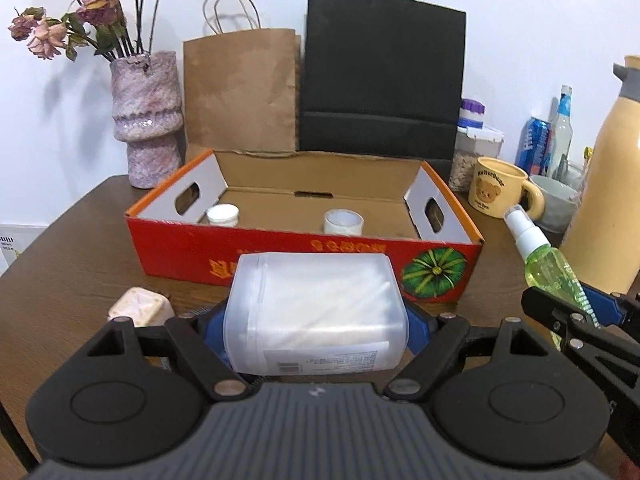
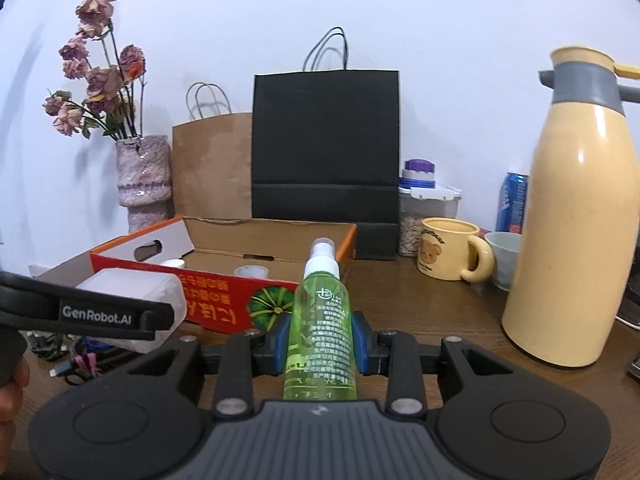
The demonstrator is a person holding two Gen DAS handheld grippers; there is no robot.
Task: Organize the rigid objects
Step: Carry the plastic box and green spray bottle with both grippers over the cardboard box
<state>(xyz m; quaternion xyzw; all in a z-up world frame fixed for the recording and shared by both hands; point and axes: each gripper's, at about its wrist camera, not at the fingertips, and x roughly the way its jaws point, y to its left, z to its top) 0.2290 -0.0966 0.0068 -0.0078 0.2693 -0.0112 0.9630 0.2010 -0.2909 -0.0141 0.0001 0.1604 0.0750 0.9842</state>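
The white tub (image 1: pixel 316 312) lies on its side, clamped between the blue pads of the left tongs (image 1: pixel 316 320), in front of the red box (image 1: pixel 304 256). The green spray bottle (image 2: pixel 320 320) is gripped by the right tongs (image 2: pixel 320 340), nozzle pointing toward the box. Inside the box stand two white-capped jars (image 1: pixel 223 215) (image 1: pixel 343 222), well apart. A small pink container (image 1: pixel 140 308) sits on the surface (image 1: pixel 72 264) just left of the tub. Behind the box stand a brown bag (image 1: pixel 240 92), a black bag (image 1: pixel 382 72) and a vase (image 1: pixel 146 120). To the right are a bear mug (image 2: pixel 452 254) and a cream jug (image 2: pixel 576 216).
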